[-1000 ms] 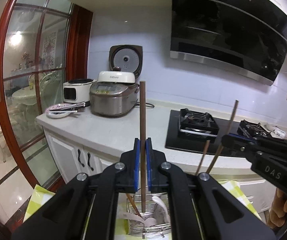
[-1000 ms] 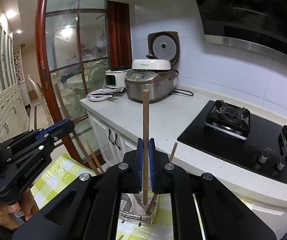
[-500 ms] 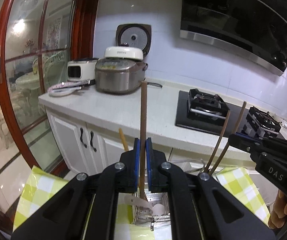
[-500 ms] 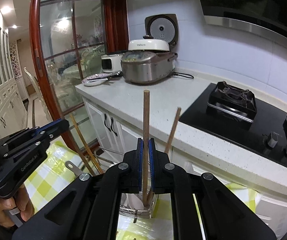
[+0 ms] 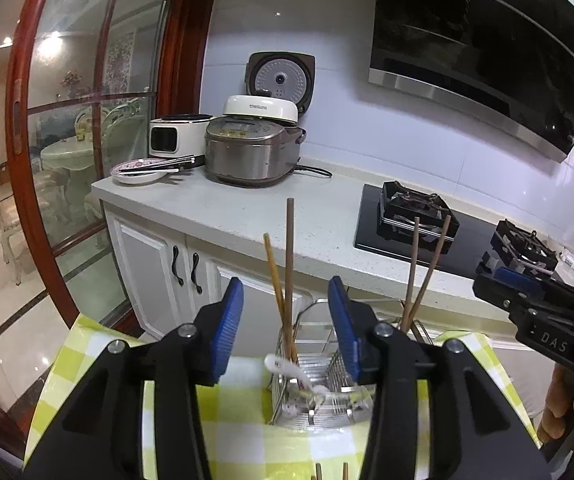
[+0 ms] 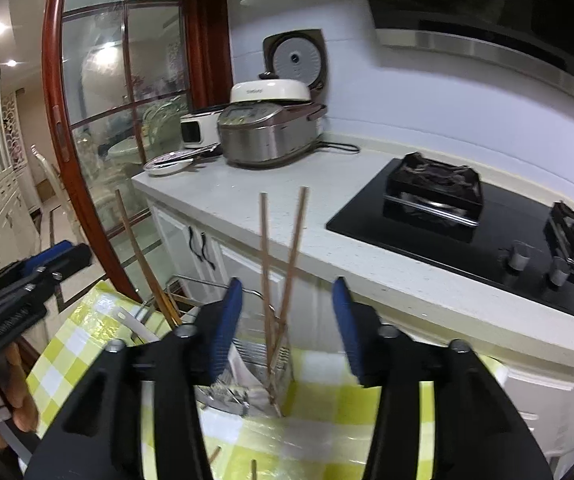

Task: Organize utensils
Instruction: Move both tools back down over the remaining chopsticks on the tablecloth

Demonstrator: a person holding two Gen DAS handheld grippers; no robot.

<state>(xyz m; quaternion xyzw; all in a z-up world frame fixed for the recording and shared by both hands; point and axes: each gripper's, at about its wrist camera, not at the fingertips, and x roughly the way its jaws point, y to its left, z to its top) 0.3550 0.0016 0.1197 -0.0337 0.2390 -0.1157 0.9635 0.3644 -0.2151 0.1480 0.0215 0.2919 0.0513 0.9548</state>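
Bright, even indoor light; ceiling lamps flare behind the glass door left of the fingers. Fisheye bending curves the edges, corners vignette black. The right view's fingers blur slightly.

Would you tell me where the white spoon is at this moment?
In the left wrist view the white spoon lies inside the metal utensil rack on the checked cloth, just below the open left gripper, beside two upright chopsticks.

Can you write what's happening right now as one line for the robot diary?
left claw: open | right claw: open | chopsticks: standing in wire rack | step: released
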